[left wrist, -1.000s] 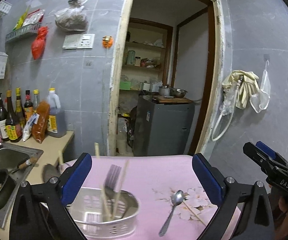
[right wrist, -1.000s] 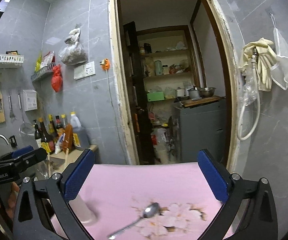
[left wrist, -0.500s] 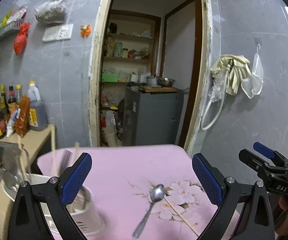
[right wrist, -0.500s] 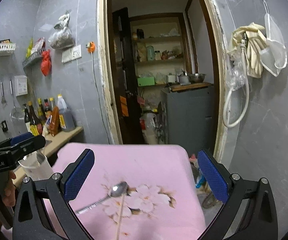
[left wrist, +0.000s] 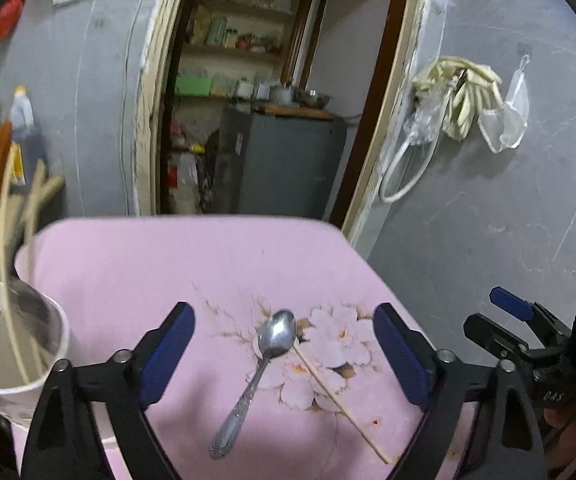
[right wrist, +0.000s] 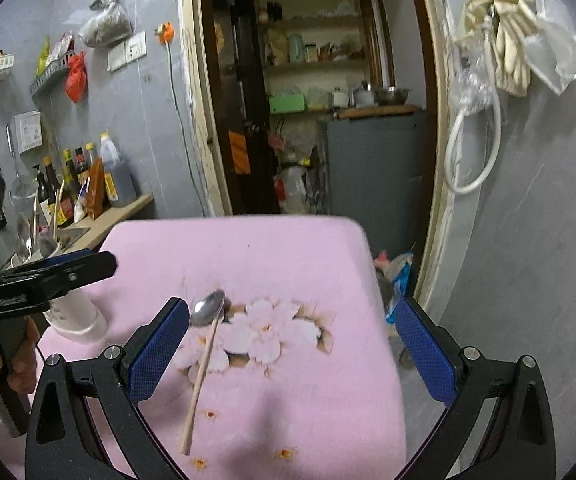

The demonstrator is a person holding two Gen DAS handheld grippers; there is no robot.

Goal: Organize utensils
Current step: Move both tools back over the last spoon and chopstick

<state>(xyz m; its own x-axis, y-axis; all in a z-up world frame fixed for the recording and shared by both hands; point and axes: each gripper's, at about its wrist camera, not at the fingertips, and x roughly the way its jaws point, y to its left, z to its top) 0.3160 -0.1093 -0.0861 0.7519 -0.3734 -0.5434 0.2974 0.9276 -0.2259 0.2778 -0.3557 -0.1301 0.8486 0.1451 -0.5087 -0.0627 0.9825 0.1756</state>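
A metal spoon (left wrist: 264, 364) lies on the pink flowered tablecloth (left wrist: 208, 264), with one wooden chopstick (left wrist: 340, 400) slanting off from just beside its bowl. My left gripper (left wrist: 284, 344) hovers over them, its jaws closing; the spoon is between the fingers and the pads do not touch it. At the left edge stands a white utensil holder (left wrist: 4, 364) with chopsticks and a spoon in it. My right gripper (right wrist: 292, 348) is open above the cloth (right wrist: 268, 248), and the chopstick (right wrist: 202, 376) and spoon bowl (right wrist: 208, 308) lie by its left finger.
The left gripper (right wrist: 60, 272), held by a hand, crosses in front of the holder (right wrist: 76, 316). A counter with bottles (right wrist: 88, 184) sits far left. Behind the table are a doorway and a grey cabinet (right wrist: 372, 168). Gloves and a hose (right wrist: 488, 60) hang on the right wall.
Both grippers have come down and closer to the spoon and chopstick. The holder has slid to the left edge of the left wrist view. The left jaws stand narrower.
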